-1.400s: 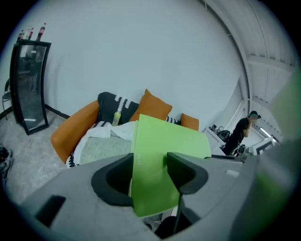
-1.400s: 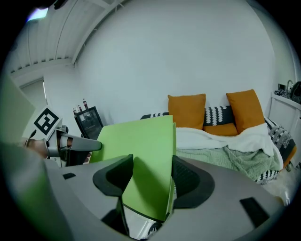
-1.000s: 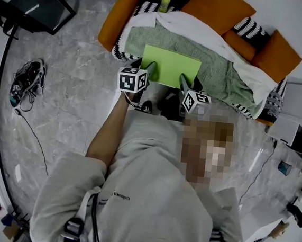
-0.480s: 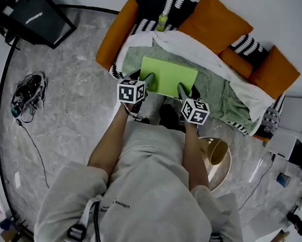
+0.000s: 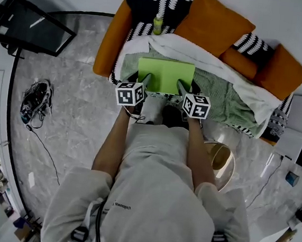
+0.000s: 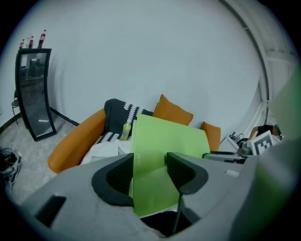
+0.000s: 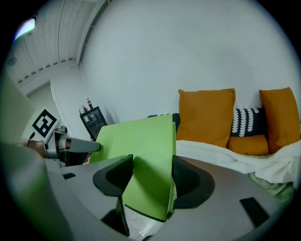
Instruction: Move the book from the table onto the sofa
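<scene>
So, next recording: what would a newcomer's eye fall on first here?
The bright green book, gripped at its near edge by the left tongs and the right tongs, sits in front of the person, over the green blanket. Next come the big orange cushions along the back of the sofa.

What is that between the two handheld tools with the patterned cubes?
The green book: the head view shows it spanning from the left gripper to the right gripper, both gripping its near edge.
</scene>
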A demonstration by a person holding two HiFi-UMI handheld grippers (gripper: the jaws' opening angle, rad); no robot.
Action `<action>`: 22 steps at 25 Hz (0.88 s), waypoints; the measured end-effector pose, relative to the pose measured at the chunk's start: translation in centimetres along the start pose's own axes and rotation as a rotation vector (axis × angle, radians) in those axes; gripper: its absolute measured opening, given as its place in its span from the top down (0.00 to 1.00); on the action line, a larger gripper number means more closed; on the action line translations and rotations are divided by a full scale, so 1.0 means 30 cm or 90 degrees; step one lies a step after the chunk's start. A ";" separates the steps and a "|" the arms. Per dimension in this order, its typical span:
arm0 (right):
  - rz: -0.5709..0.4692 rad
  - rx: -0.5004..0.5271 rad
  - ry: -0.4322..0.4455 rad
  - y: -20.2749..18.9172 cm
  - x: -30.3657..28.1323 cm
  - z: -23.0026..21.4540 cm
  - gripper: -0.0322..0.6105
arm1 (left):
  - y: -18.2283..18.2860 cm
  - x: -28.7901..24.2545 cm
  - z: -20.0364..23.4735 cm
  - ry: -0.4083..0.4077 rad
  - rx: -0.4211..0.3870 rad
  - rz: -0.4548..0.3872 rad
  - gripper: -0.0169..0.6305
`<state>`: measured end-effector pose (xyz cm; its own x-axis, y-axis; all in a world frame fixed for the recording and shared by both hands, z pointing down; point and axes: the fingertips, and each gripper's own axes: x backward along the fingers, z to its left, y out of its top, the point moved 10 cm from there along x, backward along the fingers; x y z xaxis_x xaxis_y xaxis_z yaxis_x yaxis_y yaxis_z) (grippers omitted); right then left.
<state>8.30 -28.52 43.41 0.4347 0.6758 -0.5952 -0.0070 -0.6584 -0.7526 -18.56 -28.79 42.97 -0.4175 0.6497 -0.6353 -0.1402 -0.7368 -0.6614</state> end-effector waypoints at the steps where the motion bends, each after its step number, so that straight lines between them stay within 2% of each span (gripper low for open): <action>1: 0.005 -0.004 0.002 0.006 -0.016 -0.023 0.56 | 0.007 -0.025 -0.004 0.003 0.004 0.005 0.62; 6: 0.030 -0.060 -0.003 0.006 -0.081 -0.148 0.56 | 0.039 -0.155 -0.053 0.022 -0.009 0.039 0.62; 10: 0.050 -0.113 -0.021 -0.029 -0.099 -0.240 0.56 | 0.050 -0.270 -0.091 0.012 -0.026 0.081 0.62; 17: 0.096 -0.176 -0.052 -0.139 -0.132 -0.432 0.56 | -0.024 -0.499 -0.157 -0.012 -0.031 0.155 0.62; 22: 0.144 -0.216 -0.057 -0.251 -0.170 -0.533 0.56 | -0.116 -0.621 -0.172 -0.009 -0.020 0.218 0.62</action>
<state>20.53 -32.29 56.62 0.3756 0.5184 -0.7682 0.2105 -0.8550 -0.4740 -5.65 -37.37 55.05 -0.4476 0.3631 -0.8172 0.0370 -0.9055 -0.4227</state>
